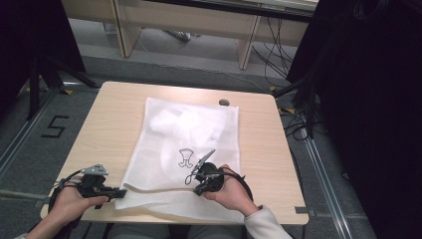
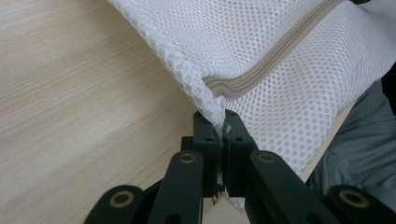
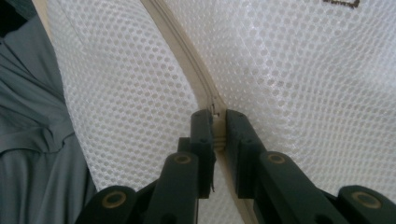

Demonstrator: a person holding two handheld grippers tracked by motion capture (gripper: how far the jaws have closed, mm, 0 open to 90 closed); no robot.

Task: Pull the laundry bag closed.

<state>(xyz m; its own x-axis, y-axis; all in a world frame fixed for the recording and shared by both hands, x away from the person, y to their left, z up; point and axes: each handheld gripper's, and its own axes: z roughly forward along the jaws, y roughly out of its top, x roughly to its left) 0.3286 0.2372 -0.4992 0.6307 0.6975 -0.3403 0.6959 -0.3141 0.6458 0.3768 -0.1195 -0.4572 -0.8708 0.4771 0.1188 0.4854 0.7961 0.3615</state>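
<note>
I am pinching the mesh bag [image 2: 280, 51] corner in my left gripper [image 2: 223, 122]; my right gripper [image 3: 215, 119] is clamping its zipper [image 3: 187, 60].

A mesh bag [image 1: 186, 149] lies on the table [image 1: 112, 114], reaching from its middle to the six o'clock edge, with a small round object [image 1: 224, 102] just past the bag's one o'clock corner. The left gripper [image 1: 115, 192] sits at the bag's seven o'clock corner, clamped on the mesh edge there beside the end of the zipper [image 2: 275, 65]. The right gripper [image 1: 196, 184] rests on the bag toward five o'clock, pinching the zipper line.
</note>
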